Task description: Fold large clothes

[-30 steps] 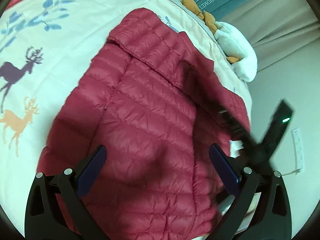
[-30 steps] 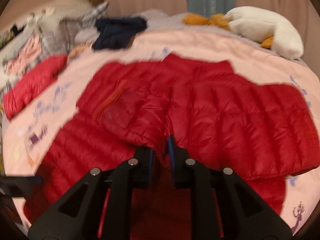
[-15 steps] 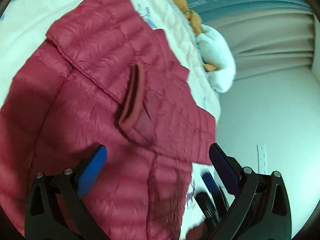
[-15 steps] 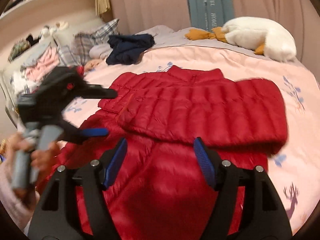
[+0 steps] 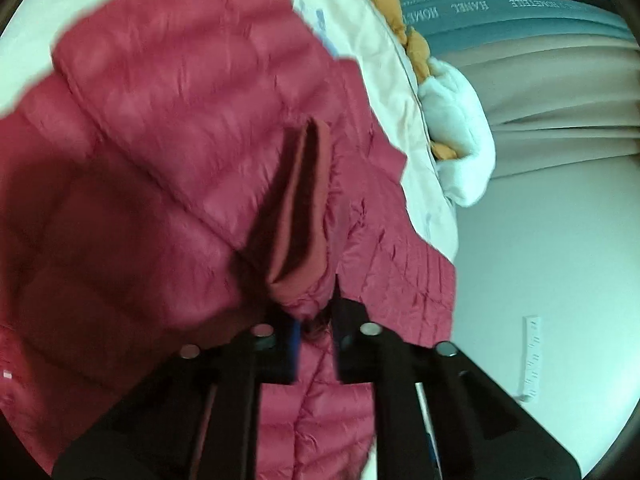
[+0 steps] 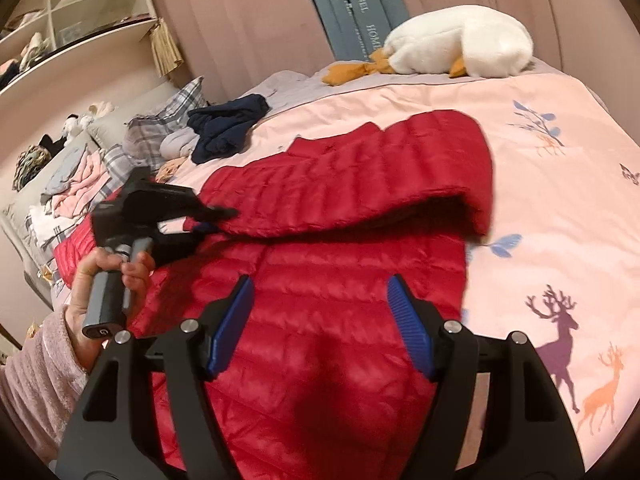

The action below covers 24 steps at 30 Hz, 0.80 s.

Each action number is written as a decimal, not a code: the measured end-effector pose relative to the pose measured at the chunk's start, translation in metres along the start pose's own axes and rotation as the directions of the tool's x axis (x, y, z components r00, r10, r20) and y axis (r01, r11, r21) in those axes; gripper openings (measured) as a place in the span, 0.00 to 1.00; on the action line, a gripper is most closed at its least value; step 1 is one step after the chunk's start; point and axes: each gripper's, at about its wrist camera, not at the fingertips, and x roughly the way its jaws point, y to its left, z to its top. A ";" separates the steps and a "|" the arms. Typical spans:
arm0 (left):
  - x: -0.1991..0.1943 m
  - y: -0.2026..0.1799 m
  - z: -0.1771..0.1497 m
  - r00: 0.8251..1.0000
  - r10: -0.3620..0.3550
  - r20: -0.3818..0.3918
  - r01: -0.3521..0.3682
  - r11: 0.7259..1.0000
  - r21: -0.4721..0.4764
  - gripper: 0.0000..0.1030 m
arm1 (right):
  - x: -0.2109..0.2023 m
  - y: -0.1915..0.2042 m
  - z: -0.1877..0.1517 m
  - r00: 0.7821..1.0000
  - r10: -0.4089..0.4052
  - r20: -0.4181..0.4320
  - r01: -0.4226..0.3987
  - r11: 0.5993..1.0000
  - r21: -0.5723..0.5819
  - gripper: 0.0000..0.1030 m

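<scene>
A red quilted down jacket lies spread on the bed, one sleeve folded across its upper part. In the left wrist view the jacket fills the frame. My left gripper is shut on the sleeve's dark ribbed cuff, which sticks up between the fingers. The same gripper shows in the right wrist view, held in a hand at the sleeve's left end. My right gripper is open and empty above the jacket's body.
A pink bedspread with deer prints covers the bed. A white plush goose lies at the far edge. A dark blue garment, plaid pillows and piled clothes sit at the left. Curtains and shelves stand behind.
My right gripper let go of the jacket, opened and drew back. My left gripper moved to the folded sleeve's cuff and shut on it.
</scene>
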 end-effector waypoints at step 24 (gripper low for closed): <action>-0.088 0.020 0.020 0.906 0.330 0.265 -0.384 0.904 0.189 0.54 | 0.031 -0.032 0.047 0.996 -0.084 -0.034 0.085 0.996 0.037 0.68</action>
